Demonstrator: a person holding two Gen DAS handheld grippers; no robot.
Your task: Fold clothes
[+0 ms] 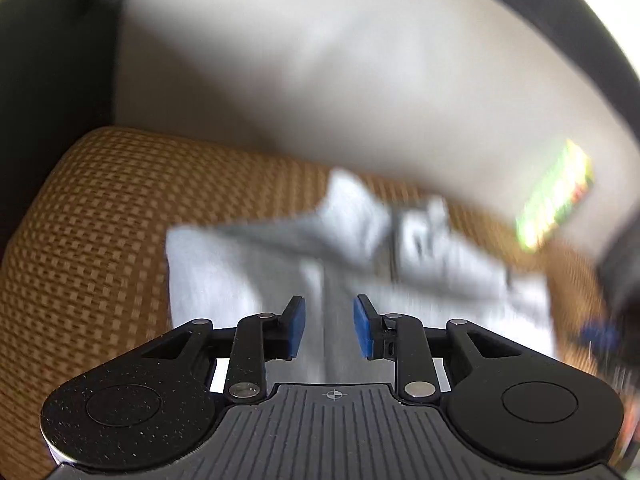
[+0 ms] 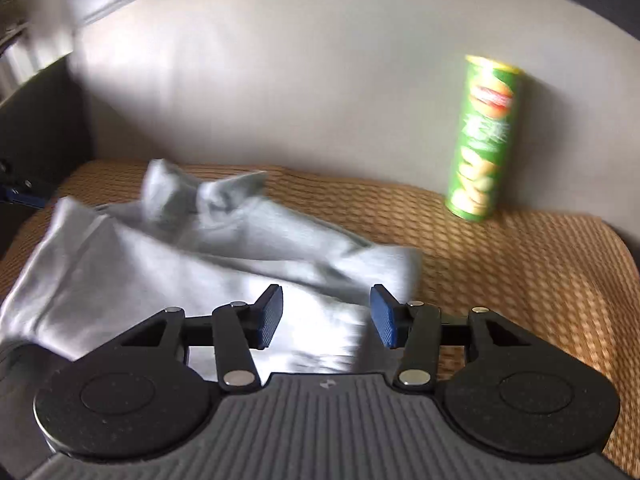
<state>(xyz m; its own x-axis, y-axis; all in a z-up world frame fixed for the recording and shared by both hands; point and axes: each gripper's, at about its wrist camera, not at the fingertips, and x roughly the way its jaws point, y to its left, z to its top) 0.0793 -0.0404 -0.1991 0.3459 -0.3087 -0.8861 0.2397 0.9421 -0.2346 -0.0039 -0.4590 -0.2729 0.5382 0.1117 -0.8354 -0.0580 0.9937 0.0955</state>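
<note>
The left hand-held gripper [image 1: 329, 326] hangs with its blue pads spread and nothing between them, above the rumpled grey garment [image 1: 248, 276]. The right hand-held gripper [image 2: 326, 316] is likewise spread wide over the same cloth [image 2: 168, 264]. The garment lies on a woven orange mat [image 2: 520, 264]. Farther back, a green chip can [image 2: 482, 140] stands upright against the pale backrest [image 2: 300, 80].
</note>
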